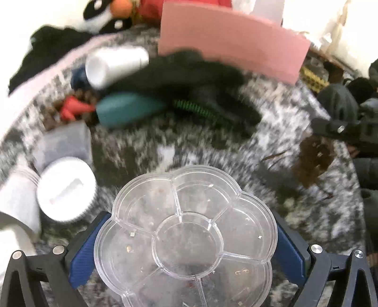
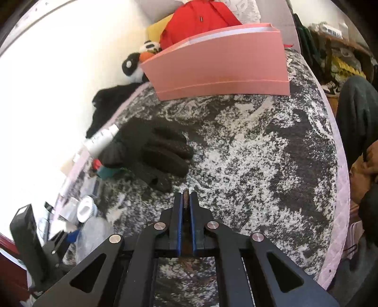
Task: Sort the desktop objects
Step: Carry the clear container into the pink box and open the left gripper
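Observation:
My left gripper (image 1: 186,238) is shut on a clear flower-shaped compartment tray (image 1: 186,233), its blue pads pressing both sides, held above the mottled cloth. In the right wrist view this tray (image 2: 94,231) shows faintly at lower left. My right gripper (image 2: 186,200) is shut on a thin brown flat object (image 2: 186,197) that pokes out between the blue pads. In the left wrist view the right gripper (image 1: 340,132) sits at the right edge with a brown patterned piece (image 1: 314,163) hanging below it. A black glove (image 2: 153,151) lies ahead and to the left of the right gripper.
A pink box (image 2: 219,66) stands at the far side of the cloth-covered table (image 2: 259,153). A white bottle (image 1: 115,65), a teal object (image 1: 127,111), a red piece (image 1: 70,109) and a white ribbed lid (image 1: 67,189) lie at the left. A red bag (image 2: 200,19) and a panda toy (image 2: 134,65) sit behind.

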A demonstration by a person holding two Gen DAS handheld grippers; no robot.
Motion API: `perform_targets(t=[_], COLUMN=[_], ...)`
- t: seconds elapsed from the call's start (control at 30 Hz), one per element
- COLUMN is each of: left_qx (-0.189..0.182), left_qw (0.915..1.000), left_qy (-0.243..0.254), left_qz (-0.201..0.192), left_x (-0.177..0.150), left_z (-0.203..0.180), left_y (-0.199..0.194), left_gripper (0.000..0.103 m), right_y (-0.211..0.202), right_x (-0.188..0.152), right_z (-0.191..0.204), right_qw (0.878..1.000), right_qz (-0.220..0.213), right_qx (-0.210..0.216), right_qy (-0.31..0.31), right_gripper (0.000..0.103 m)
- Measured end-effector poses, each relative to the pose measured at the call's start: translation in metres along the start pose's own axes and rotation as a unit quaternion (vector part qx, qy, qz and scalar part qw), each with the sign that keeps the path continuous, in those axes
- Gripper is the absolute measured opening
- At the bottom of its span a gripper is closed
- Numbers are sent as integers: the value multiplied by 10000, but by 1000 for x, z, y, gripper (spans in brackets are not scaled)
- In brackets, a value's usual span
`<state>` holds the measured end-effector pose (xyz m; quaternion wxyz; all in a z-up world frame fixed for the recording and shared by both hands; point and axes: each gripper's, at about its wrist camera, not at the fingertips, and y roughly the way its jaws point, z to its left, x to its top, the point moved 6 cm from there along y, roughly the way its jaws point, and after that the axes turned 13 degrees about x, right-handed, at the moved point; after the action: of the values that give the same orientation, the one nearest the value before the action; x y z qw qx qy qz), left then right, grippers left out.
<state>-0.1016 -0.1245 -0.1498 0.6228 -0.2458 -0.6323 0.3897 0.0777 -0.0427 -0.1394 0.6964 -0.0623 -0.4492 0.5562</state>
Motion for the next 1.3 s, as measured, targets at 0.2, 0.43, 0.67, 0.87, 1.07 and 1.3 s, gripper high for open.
perform_targets(t=[0.2, 0.43, 0.67, 0.87, 1.07, 1.3], left_qx=[-140, -228, -269, -288, -188, 37], left_qw=[9980, 9931, 9851, 9801, 9838, 9868], left_qy=[157, 430, 524, 677, 537, 310], left_qz=[-599, -1069, -1617, -1844, -1702, -1587], left_x=[42, 99, 180, 276, 358, 411], left_z=[-8, -25, -48, -65, -86, -91], left_y=[-33, -35, -21, 4, 48, 103], left_gripper=[102, 102, 102, 102, 102, 102], right_y=[-21, -44, -60, -80, -95, -50], right_x=[9, 22, 39, 97, 212, 303], right_z=[2, 3, 6, 2, -7, -45], right_qw=[9990, 9957, 9920, 9877, 9777, 9805], right_qz=[-393, -886, -1242, -1548, -2042, -1816], right_qx=[178, 216, -117, -166, -435, -750], right_qy=[116, 150, -215, -133, -214, 15], right_gripper=[6, 6, 6, 6, 6, 56])
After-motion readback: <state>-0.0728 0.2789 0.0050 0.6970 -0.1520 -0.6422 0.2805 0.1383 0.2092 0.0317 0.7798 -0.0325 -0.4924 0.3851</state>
